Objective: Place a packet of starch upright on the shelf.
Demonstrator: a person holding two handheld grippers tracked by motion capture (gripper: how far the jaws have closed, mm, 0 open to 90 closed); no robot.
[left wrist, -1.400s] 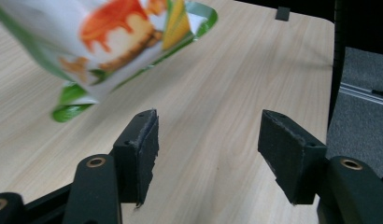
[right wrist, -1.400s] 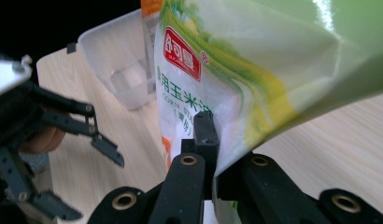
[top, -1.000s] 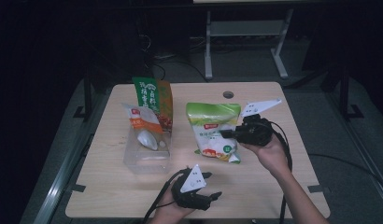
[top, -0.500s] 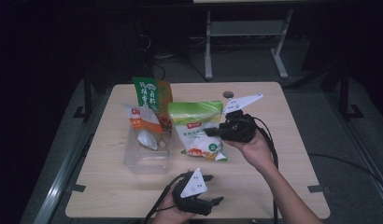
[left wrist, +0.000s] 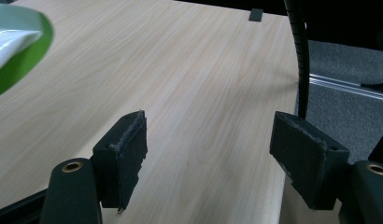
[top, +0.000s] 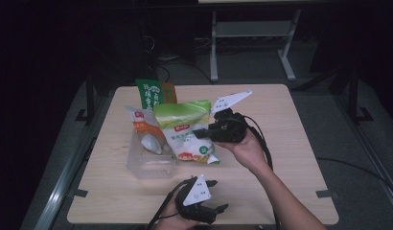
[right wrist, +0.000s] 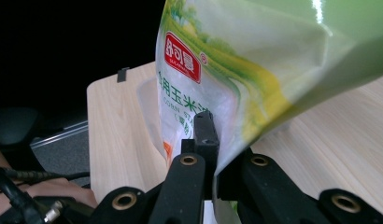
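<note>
Three pouches (top: 185, 132), one clear tub (top: 149, 165), perhaps one white scoop (top: 151, 143), two tools (top: 214, 195).

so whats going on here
A person works at a table with a gripper in each hand. The right gripper is shut on the edge of a green bag, holding it up beside a clear tub that has other packets in it. The left gripper sits open near the front edge, holding nothing.

Black gripper (top: 211, 195), brass rivets, grey triangular plate.
</note>
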